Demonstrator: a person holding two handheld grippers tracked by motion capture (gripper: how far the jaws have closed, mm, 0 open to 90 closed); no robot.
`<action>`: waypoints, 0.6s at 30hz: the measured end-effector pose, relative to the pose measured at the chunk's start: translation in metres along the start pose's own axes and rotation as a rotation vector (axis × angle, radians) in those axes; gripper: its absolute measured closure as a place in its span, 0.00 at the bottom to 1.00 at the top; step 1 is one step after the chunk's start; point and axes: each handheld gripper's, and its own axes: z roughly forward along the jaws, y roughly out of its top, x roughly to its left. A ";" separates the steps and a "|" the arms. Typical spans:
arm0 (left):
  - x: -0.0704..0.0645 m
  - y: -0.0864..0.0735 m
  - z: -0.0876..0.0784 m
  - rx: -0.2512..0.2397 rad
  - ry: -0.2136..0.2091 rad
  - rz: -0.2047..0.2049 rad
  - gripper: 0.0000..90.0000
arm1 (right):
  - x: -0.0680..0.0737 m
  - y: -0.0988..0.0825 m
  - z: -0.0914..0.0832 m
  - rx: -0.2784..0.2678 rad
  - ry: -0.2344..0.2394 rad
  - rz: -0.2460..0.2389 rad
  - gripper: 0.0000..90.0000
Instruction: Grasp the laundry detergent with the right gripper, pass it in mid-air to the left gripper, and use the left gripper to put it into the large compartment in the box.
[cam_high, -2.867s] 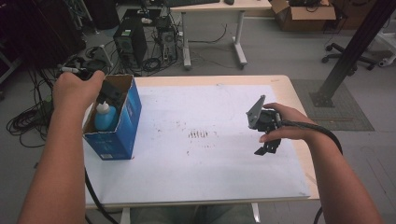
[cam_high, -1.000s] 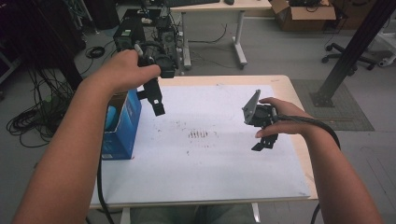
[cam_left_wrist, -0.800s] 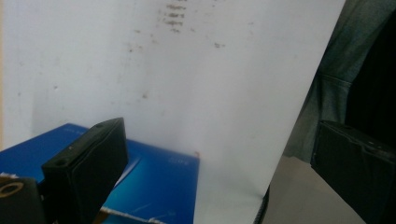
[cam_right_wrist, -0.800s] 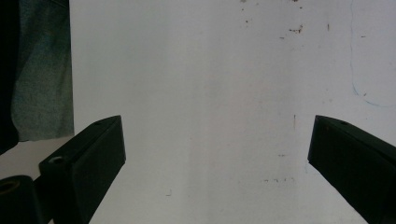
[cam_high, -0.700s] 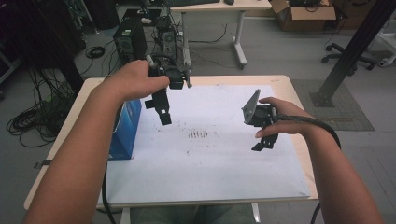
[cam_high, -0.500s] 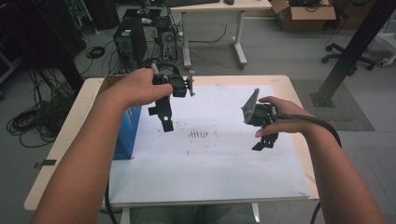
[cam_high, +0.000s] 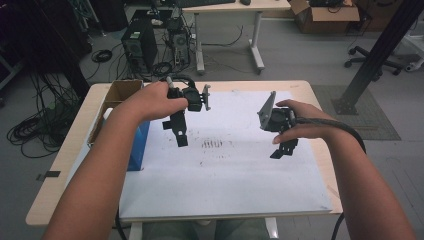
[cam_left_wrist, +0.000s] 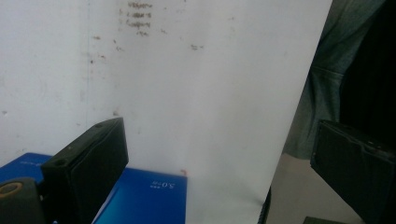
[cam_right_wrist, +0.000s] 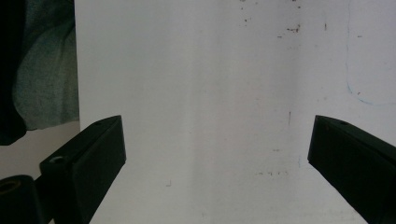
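Both the left gripper (cam_high: 179, 134) and right gripper (cam_high: 283, 148) hang wide and empty above the table (cam_high: 225, 190). The blue box (cam_high: 136, 150) lies just beside the left gripper, on its outer side, so the left hand is nearer.

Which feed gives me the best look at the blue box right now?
The high view: the blue box stands open-topped at the table's left edge, partly behind the person's left forearm. The left gripper view catches just a blue corner by the jaws. The right gripper view faces white sheet.
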 end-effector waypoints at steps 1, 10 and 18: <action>0.000 0.000 0.000 -0.003 0.000 -0.004 0.05 | 0.000 0.000 0.000 0.003 -0.001 0.003 0.05; 0.001 -0.002 -0.001 -0.007 0.002 -0.005 0.05 | 0.001 0.001 -0.001 0.007 0.000 0.007 0.05; 0.001 -0.004 -0.002 -0.011 0.003 -0.006 0.05 | 0.001 0.001 -0.002 0.011 -0.001 0.009 0.05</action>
